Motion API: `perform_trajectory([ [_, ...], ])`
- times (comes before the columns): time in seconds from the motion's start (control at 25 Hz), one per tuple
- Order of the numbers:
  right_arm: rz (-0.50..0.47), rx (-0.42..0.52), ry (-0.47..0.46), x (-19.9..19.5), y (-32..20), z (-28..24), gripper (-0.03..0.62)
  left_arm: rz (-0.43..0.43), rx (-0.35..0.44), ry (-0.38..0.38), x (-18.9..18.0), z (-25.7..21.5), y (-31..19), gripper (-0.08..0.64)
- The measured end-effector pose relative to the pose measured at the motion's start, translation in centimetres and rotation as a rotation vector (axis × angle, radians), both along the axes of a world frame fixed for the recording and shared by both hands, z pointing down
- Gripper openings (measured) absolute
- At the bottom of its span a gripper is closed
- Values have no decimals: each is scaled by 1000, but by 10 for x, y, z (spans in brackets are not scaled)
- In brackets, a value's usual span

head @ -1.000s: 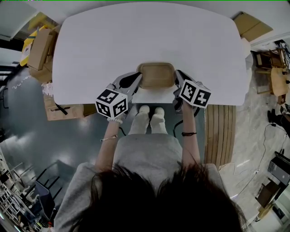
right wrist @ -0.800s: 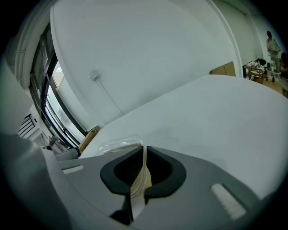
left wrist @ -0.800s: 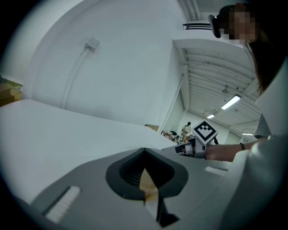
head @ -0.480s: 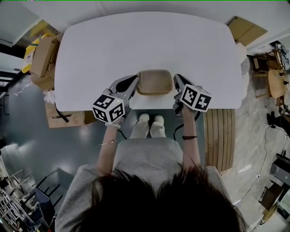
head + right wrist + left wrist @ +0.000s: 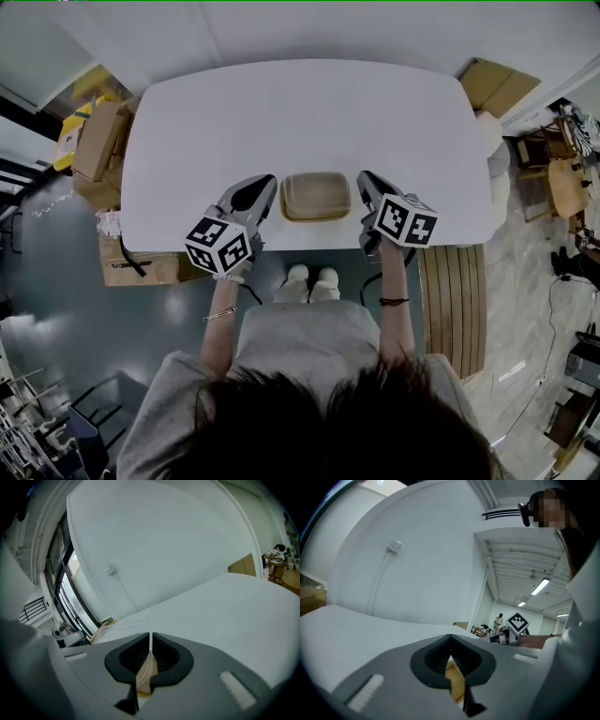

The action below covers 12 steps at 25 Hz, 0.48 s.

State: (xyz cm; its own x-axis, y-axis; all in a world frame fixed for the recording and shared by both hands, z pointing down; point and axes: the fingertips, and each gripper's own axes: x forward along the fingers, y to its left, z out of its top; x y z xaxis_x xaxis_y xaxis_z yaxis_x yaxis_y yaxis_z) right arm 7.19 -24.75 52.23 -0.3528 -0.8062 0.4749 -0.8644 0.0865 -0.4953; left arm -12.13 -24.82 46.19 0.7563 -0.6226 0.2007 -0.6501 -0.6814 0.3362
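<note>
Left gripper [image 5: 268, 191] and right gripper [image 5: 364, 187] jaws pinch opposite thin rims of a tan tray [image 5: 316, 197], apparently airborne; uneven pull could drop it.

Matt tan fibre tray [image 5: 316, 197], smooth white table [image 5: 309, 112]

In the head view, the table [image 5: 309, 112] fills the upper middle of the frame. The tray [image 5: 315, 197] is in the middle, by the table's bottom edge. The left gripper [image 5: 265, 184] nips the tray's left side and the right gripper [image 5: 365, 180] its right side. Boxes [image 5: 98, 141] stand left of the table. The feet [image 5: 309, 278] show just below the tray.
</note>
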Motion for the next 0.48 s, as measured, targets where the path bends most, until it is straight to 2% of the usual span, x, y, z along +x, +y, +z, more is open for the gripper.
perform_trajectory([
  [0.48, -29, 126, -20, 6, -1, -50, 33, -10, 95, 25, 2, -37, 3, -5],
])
